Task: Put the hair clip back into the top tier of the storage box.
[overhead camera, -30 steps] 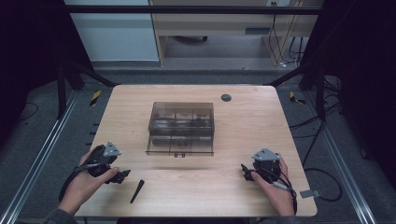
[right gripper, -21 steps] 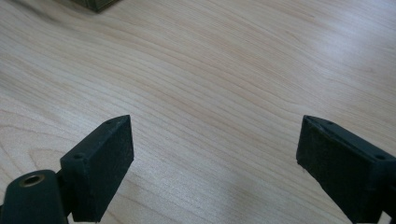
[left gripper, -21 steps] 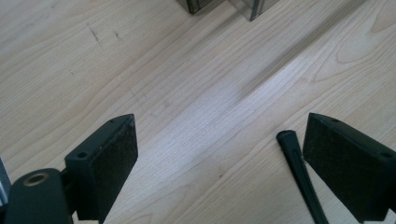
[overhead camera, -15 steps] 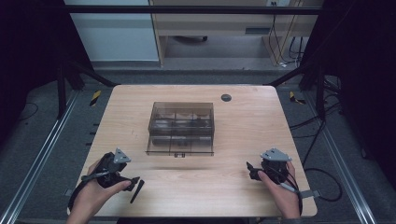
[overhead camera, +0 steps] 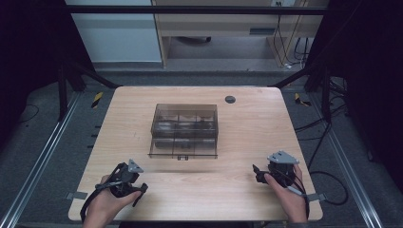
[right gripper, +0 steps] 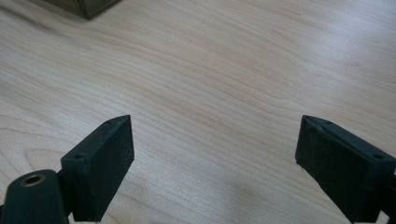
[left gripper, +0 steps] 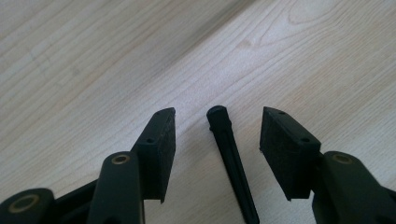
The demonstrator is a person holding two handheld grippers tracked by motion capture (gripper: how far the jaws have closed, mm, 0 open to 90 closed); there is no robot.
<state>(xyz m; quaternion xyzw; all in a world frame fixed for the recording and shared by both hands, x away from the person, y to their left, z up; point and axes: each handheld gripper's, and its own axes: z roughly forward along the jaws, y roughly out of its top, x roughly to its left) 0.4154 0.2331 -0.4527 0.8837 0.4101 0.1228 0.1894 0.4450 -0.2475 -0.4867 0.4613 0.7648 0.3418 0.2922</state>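
Observation:
A thin black pen-like stick [left gripper: 231, 158] lies flat on the wooden table [overhead camera: 214, 194] near its front left edge. My left gripper [left gripper: 219, 115] is lowered over the stick with one pad on each side. Its jaws have just been closing and stand about half apart, and neither pad [left gripper: 161, 140] touches the stick. In the high view the left gripper [overhead camera: 138, 191] sits over the stick [overhead camera: 137, 198]. My right gripper [overhead camera: 256, 173] rests near the front right of the table. Its jaws [right gripper: 215, 126] are wide open over bare wood with nothing between them.
A smoky translucent drawer box [overhead camera: 184, 126] stands mid-table, its bottom drawer pulled slightly forward; its corner [right gripper: 84, 5] shows in the right gripper view. A small dark round disc [overhead camera: 230, 99] lies near the far edge. Cables trail off the right side.
My left hand has moved right and toward the front edge, down onto the black stick, and its jaws have narrowed around it. The right hand has barely shifted.

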